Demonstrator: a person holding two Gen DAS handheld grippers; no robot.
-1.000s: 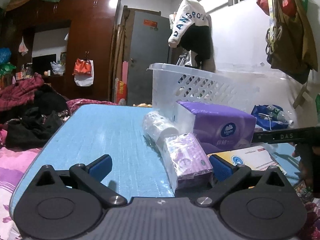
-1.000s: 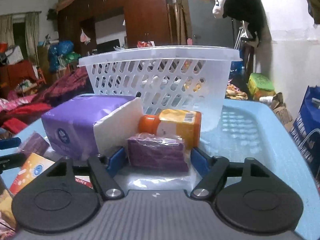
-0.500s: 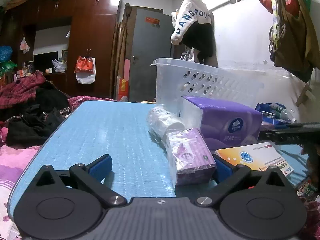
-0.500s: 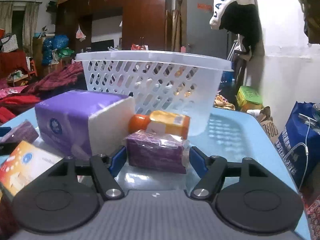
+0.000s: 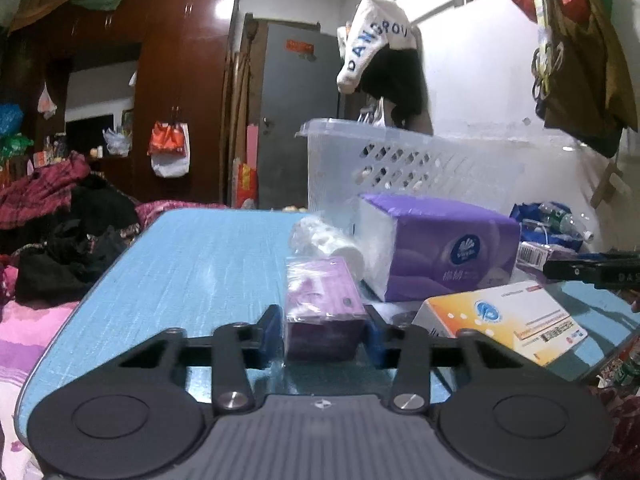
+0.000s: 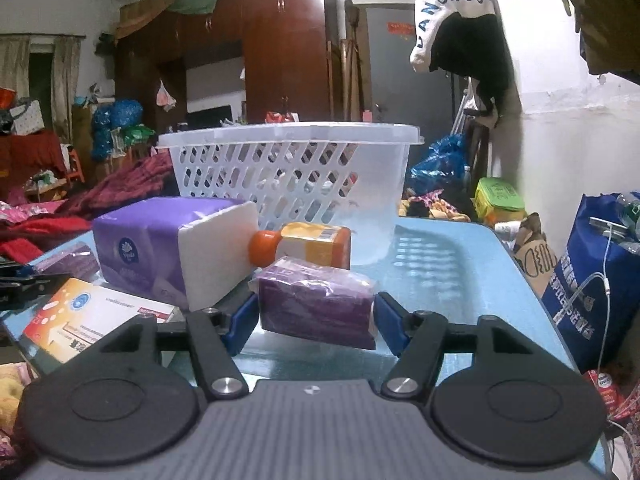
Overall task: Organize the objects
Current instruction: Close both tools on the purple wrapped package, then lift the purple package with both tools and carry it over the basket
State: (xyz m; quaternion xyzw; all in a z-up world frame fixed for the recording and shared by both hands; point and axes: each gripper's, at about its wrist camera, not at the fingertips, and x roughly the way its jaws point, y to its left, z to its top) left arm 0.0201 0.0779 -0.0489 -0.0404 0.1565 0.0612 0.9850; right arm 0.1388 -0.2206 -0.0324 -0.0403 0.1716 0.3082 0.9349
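1. Spread over the light-blue tabletop (image 5: 192,272), most items are still waiting outside the white perforated plastic basket (image 6: 288,176).
2. Left gripper (image 5: 322,330) is closing around a small purple plastic-wrapped tissue pack (image 5: 322,312).
3. Right gripper (image 6: 314,316) is apparently clamping another wrapped purple pack (image 6: 316,304), tilted.

**A cluttered bedroom in a home**

A tall dark wooden wardrobe (image 6: 280,48) fills the back wall, bundles piled on top; heaps of clothes (image 5: 60,216) lie on a bed with a pink cover (image 5: 24,328); a white sweatshirt (image 6: 452,12) hangs by the grey door (image 5: 300,120); plastic bags (image 5: 170,148) dangle from handles; a blue bench (image 5: 192,272) carries a laundry basket (image 6: 288,176) and tissue packs (image 5: 436,248).
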